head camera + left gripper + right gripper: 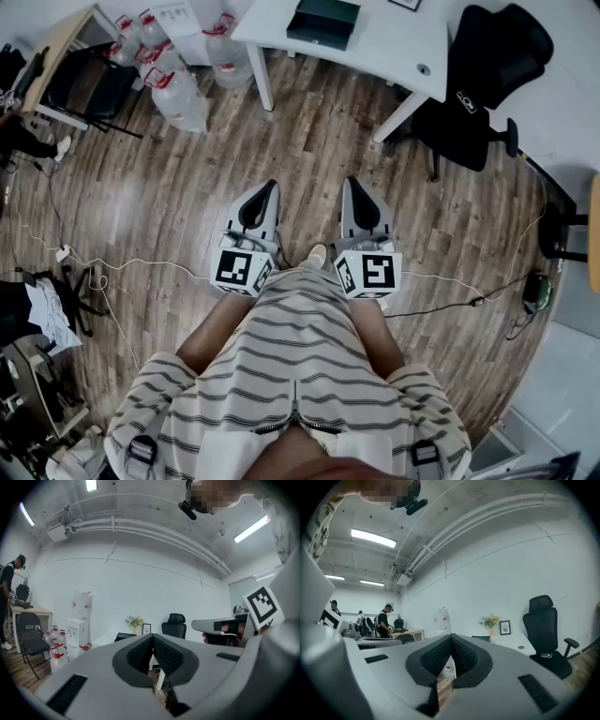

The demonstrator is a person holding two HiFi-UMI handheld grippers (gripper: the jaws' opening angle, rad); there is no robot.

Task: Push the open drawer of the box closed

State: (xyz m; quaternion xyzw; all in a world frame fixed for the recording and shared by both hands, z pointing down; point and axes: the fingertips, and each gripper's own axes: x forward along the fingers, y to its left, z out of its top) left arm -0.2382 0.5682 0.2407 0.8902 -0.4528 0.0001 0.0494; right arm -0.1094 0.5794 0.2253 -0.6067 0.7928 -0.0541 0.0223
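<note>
The dark box (323, 21) sits on the white table (394, 37); its drawer does not show from here. The left gripper (271, 185) and right gripper (353, 181) are well away from the table, fingers pressed together on nothing. The box looks light and may slide, so a slow push on the middle of the drawer front seems best.

Floor (309, 159): brown wood planks, with a white cable (141, 262) trailing across the near left.
Table (394, 42): white, far centre-right, on slanted white legs.
Office chair (487, 75): black, far right, just beside the table.
Water bottles (178, 94): clear with red caps, clustered on the floor left of the table.
Folding chair (89, 80): black, far left, beside a wooden desk (58, 42).
Wall (140, 583): plain white. A white water dispenser (80, 620) stands against it, with flowers (136, 620) and a small framed picture (146, 628) to its right.
Ceiling (140, 508): white, with pipes (140, 529) running along it and strip lights (372, 537) lit.
</note>
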